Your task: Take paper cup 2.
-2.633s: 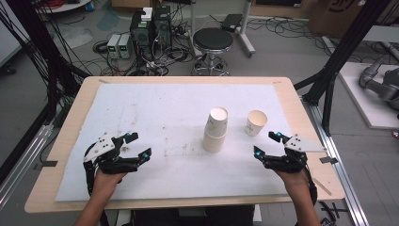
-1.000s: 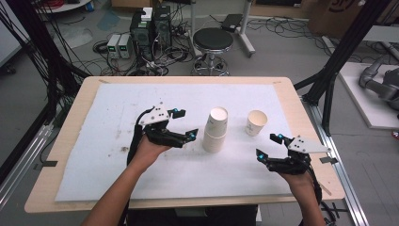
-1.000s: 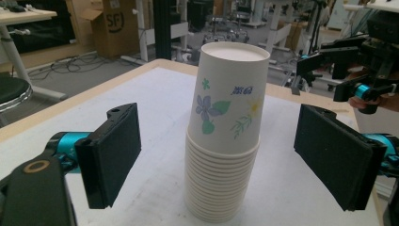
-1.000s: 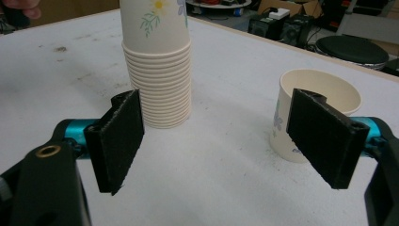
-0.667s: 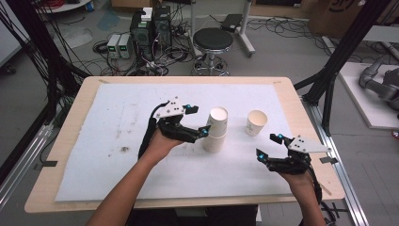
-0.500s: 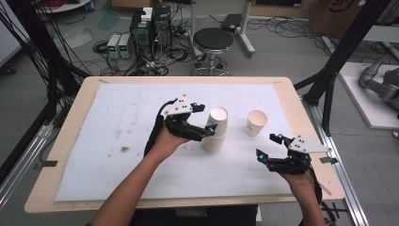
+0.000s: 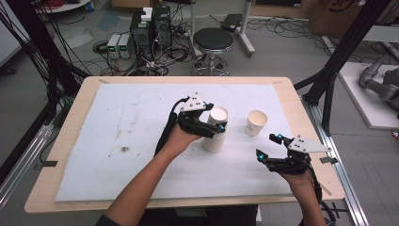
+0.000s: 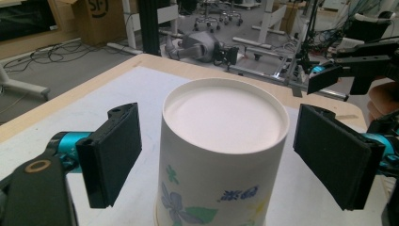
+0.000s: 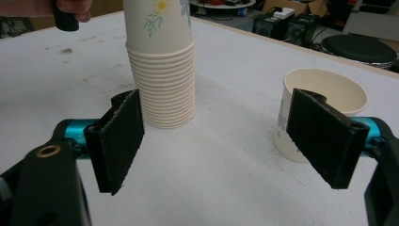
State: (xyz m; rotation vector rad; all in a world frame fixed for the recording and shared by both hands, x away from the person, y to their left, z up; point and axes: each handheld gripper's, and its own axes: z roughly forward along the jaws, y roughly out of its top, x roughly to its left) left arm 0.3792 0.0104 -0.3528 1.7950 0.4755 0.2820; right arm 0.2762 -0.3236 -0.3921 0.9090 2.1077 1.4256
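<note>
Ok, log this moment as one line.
left gripper: open, jaws either side of cup stack top | right gripper: open, low near table edge | single cup: upright, apart

cup stack [image 7: 214, 134]: upside-down floral paper cups, mid-desk
single cup [image 7: 256, 123]: upright, empty, just right of the stack

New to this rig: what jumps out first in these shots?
The stack of upside-down paper cups at the middle of the white mat, with the left gripper open around its top cup, jaws on either side and not touching. Next, a single upright cup stands to the stack's right. The right gripper waits open near the table's front right.
</note>
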